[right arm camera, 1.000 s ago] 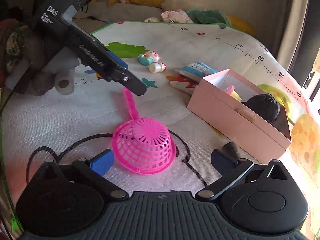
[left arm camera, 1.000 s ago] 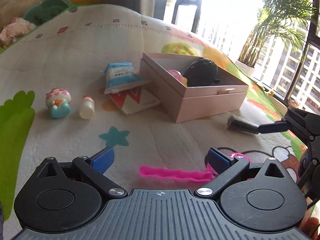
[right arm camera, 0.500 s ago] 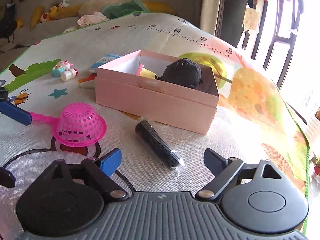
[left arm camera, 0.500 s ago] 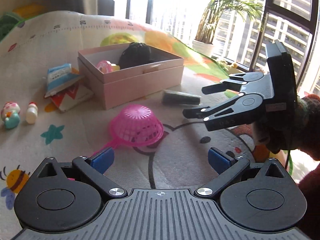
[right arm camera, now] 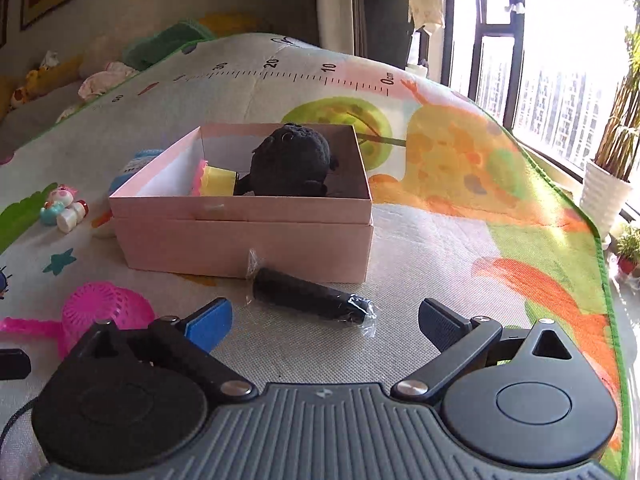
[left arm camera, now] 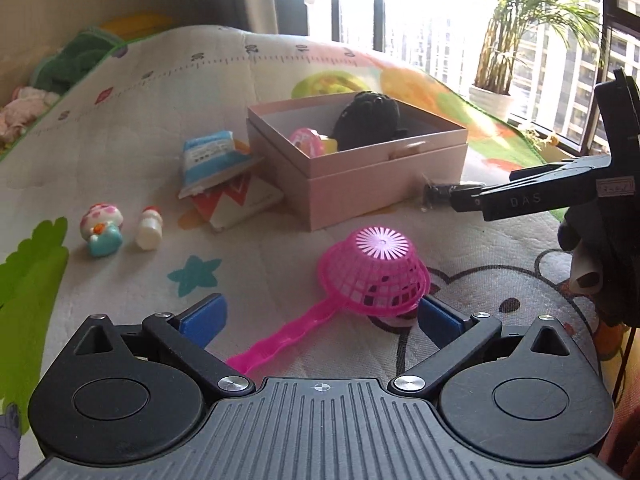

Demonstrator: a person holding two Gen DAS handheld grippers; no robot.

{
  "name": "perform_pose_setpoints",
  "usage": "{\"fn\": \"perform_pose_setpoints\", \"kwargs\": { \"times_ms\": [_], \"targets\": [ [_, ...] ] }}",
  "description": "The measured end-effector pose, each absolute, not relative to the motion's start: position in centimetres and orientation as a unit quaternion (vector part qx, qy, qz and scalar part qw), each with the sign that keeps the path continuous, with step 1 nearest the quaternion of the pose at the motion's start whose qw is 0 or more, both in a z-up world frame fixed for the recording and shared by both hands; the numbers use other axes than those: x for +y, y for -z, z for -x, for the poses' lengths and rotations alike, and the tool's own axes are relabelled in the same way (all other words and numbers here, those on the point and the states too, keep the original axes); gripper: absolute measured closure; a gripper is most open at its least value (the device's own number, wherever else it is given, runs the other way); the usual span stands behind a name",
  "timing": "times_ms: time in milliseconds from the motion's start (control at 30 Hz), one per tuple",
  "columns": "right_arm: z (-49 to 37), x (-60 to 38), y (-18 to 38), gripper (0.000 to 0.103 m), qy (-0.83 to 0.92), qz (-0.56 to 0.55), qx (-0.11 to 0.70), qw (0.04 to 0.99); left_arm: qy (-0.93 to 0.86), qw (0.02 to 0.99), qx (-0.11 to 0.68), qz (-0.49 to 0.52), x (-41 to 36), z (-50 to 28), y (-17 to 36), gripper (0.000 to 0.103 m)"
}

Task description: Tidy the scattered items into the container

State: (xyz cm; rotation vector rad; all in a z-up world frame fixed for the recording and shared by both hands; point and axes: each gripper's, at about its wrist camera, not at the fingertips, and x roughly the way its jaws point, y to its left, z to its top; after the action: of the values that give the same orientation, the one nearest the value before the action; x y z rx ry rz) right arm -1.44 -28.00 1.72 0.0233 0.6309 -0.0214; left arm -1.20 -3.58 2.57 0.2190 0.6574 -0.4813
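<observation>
A pink box (left arm camera: 384, 184) (right arm camera: 248, 240) sits on the play mat and holds a black plush (left arm camera: 370, 120) (right arm camera: 290, 166) and a pink-and-yellow toy (left arm camera: 310, 142) (right arm camera: 216, 178). My left gripper (left arm camera: 320, 318) is open, with the handle of an upturned pink strainer (left arm camera: 374, 274) (right arm camera: 102, 312) lying between its fingers. My right gripper (right arm camera: 326, 322) is open, its fingers to either side of a black wrapped roll (right arm camera: 308, 294) (left arm camera: 438, 192) lying in front of the box. It also shows in the left wrist view (left arm camera: 464, 200), by the roll.
Left of the box lie a blue packet (left arm camera: 208, 158), a red-and-white packet (left arm camera: 236, 204), a mushroom figure (left arm camera: 100, 230) (right arm camera: 56, 202) and a small white bottle (left arm camera: 149, 227) (right arm camera: 72, 214). A potted plant (right arm camera: 606, 196) stands by the window beyond the mat's right edge.
My left gripper has closed in on the strainer, whose handle now lies between its fingers. My right gripper has swung to face the box and moved up to the black roll.
</observation>
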Motion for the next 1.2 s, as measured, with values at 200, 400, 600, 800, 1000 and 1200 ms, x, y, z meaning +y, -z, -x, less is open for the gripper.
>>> {"fn": "perform_pose_setpoints", "kwargs": {
  "times_ms": [200, 400, 600, 800, 1000, 1200],
  "targets": [
    [-1.5, -27.0, -1.1, 0.003, 0.051, -0.058, 0.335, 0.939, 0.23, 0.915, 0.309, -0.121, -4.3, 1.4, -2.3, 0.0],
    [-1.3, -26.3, -0.9, 0.022, 0.035, -0.02, 0.333, 0.942, 0.236, 0.911, 0.296, -0.162, -6.1, 1.1, -2.0, 0.0],
    [2.0, -27.3, -1.4, 0.023, -0.016, -0.01, 0.336, 0.942, 0.265, 0.889, 0.305, -0.217, -8.9, -0.7, -0.3, 0.0],
    [5.3, -28.7, -2.3, 0.023, -0.045, -0.001, 0.342, 0.939, 0.291, 0.882, 0.322, -0.184, -9.6, -2.1, 0.0, 0.0],
    [7.4, -28.1, -3.0, 0.023, -0.082, 0.03, 0.337, 0.937, 0.301, 0.876, 0.348, -0.147, -9.0, -1.9, -0.4, 0.016],
    [8.6, -27.2, -4.2, 0.023, -0.109, 0.049, 0.323, 0.939, 0.297, 0.89, 0.312, -0.153, -8.0, 0.7, -3.1, 0.016]
  ]
}}
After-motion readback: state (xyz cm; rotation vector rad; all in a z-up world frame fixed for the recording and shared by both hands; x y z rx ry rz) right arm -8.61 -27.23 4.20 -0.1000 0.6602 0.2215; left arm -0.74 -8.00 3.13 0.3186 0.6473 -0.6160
